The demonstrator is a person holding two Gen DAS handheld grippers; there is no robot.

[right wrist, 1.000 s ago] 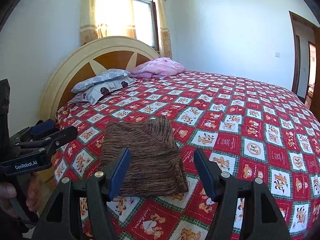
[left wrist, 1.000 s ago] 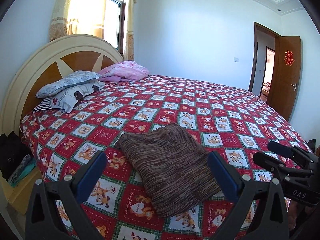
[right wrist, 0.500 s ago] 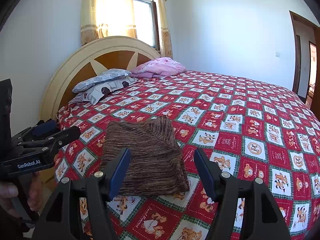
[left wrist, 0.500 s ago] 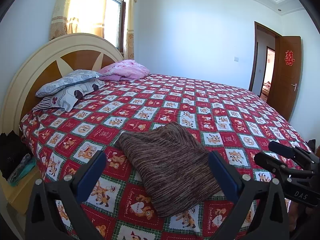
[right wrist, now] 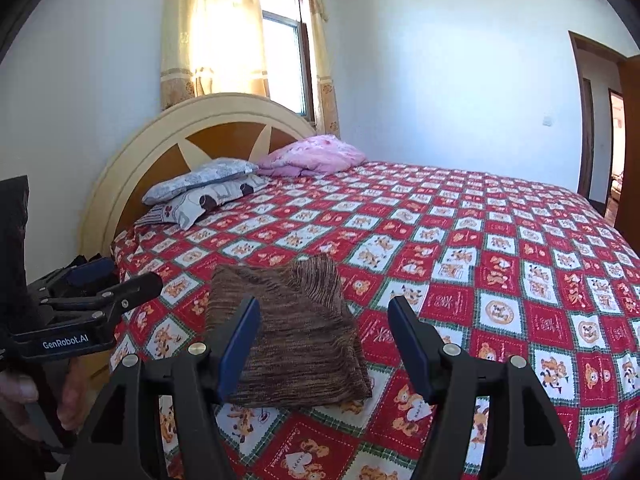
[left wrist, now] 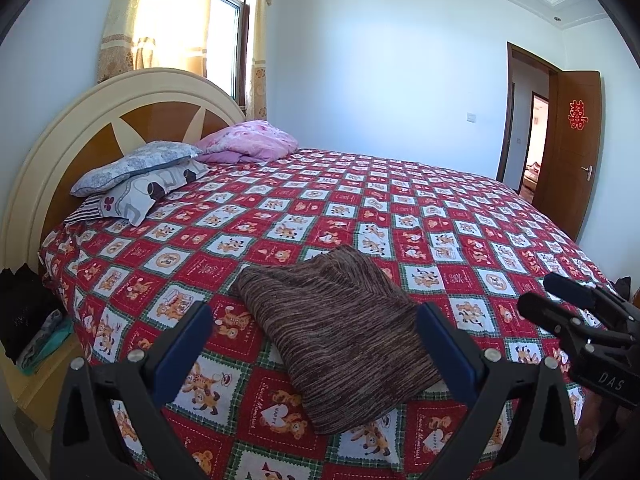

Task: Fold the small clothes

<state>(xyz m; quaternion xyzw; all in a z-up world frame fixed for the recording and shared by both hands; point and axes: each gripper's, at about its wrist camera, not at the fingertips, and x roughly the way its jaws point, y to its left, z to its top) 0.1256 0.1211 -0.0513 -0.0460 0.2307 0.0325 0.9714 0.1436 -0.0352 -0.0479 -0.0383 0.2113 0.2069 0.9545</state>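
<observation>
Sunlight came through a curtained window [left wrist: 224,40] behind the bed's rounded cream-and-brown wooden headboard [left wrist: 120,120], in a room with pale walls and an open brown wooden door [left wrist: 568,152] at the far right. A red, white and green checked bedspread printed with cartoon bears [left wrist: 400,208] covered the whole bed. Two grey patterned pillows [left wrist: 136,176] were stacked near the headboard, with a crumpled pink quilt [left wrist: 252,140] just beside them.

The folded brown striped knit garment [left wrist: 340,332] lay flat on the bedspread near the bed's near edge, well apart from the pillows. The left tongs [left wrist: 316,344], black with blue pads, stood wide apart in front of the garment, nothing between them and not touching it. The right tongs [right wrist: 324,340] were likewise spread apart and empty, on the near side of the garment [right wrist: 288,332]. From the right wrist view the left tongs [right wrist: 116,280] showed at the left edge, with a hand [right wrist: 24,396] gripping the handle below.
</observation>
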